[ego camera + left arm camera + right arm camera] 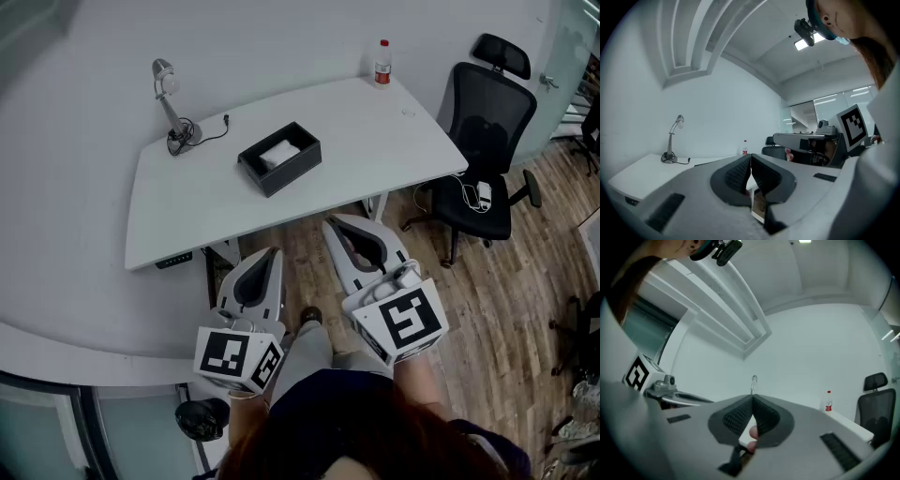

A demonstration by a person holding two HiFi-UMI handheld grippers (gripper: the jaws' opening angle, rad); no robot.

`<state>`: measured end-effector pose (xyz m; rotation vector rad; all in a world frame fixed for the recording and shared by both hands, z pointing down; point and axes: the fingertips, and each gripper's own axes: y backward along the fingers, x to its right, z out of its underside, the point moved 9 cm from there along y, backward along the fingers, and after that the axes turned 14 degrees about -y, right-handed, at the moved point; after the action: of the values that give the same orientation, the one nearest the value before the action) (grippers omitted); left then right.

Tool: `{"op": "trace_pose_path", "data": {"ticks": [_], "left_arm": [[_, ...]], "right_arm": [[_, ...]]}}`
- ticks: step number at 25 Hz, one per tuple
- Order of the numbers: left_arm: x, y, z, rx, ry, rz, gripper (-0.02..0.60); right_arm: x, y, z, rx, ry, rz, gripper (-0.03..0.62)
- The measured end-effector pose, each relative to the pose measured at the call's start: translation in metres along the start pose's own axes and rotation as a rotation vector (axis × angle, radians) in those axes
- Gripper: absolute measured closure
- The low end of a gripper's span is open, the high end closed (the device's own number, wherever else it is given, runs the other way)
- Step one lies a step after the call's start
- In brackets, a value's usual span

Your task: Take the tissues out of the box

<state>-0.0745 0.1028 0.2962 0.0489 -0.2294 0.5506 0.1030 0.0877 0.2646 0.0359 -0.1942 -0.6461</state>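
Observation:
A black open-topped box (279, 157) with white tissues (280, 151) inside stands in the middle of the white table (375, 131). Both grippers are held level on the near side of the table's front edge, above the wooden floor and well short of the box. My left gripper (274, 253) is shut with nothing in it; in the left gripper view its fingertips (751, 158) meet. My right gripper (329, 223) is also shut and empty, its pads (752, 399) touching at the tips.
A small desk lamp (172, 111) with a cable stands at the table's back left. A red-labelled bottle (382, 64) is at the back right corner. A black office chair (483, 141) stands to the right of the table, on the wood floor (506, 309).

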Motion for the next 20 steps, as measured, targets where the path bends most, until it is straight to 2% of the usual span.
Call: {"op": "trace_pose_path", "data": {"ticks": [20], "left_arm": [[-0.051,-0.046,0.013,-0.002,0.028,-0.014,0.560]], "right_arm": [[0.024,-0.070,0.003,-0.036,0.030,-0.023,0.576]]}}
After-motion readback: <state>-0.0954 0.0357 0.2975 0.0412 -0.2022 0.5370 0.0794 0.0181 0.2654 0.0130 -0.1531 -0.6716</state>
